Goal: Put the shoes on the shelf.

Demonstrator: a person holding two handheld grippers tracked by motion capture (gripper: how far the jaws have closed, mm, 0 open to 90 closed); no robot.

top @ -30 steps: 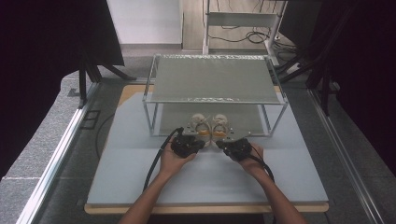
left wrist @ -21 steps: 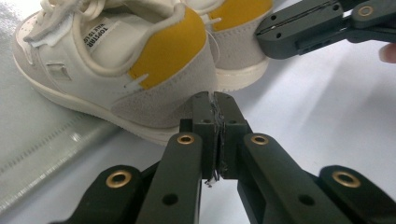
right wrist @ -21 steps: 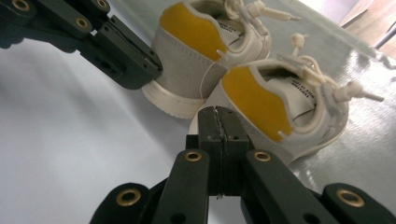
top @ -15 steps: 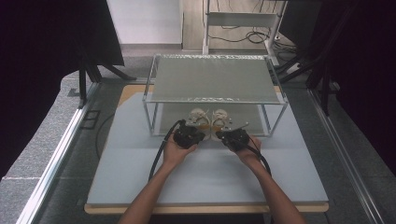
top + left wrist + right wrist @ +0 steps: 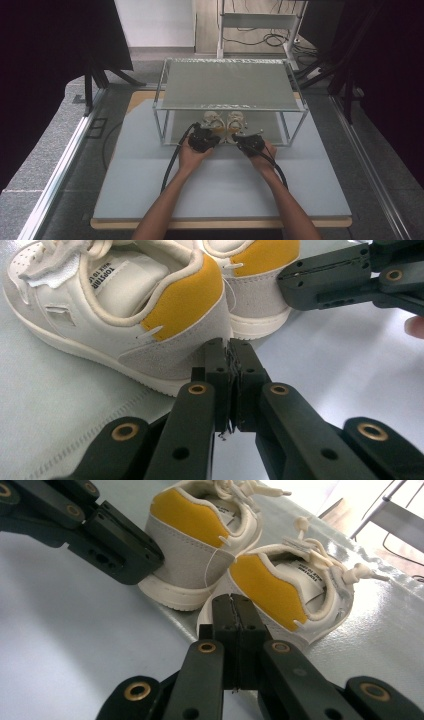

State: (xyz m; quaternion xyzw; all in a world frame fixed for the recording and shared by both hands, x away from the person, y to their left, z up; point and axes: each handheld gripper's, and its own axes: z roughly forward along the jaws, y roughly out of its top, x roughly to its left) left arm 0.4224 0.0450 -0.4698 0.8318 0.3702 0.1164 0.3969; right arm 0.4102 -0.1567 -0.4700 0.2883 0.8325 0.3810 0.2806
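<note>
Under the rack (image 5: pixel 230 90), both shoe heels are met by closed, empty jaws of left gripper (image 5: pixel 229 352) and right gripper (image 5: pixel 232 605), presumably so the pair (image 5: pixel 224 121) gets pushed in.

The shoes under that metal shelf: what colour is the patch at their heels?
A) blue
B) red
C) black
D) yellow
D: both little shoes, the left shoe and the right shoe, are off-white with a yellow patch at the heel, seen just ahead of each shut claw's tips.
</note>
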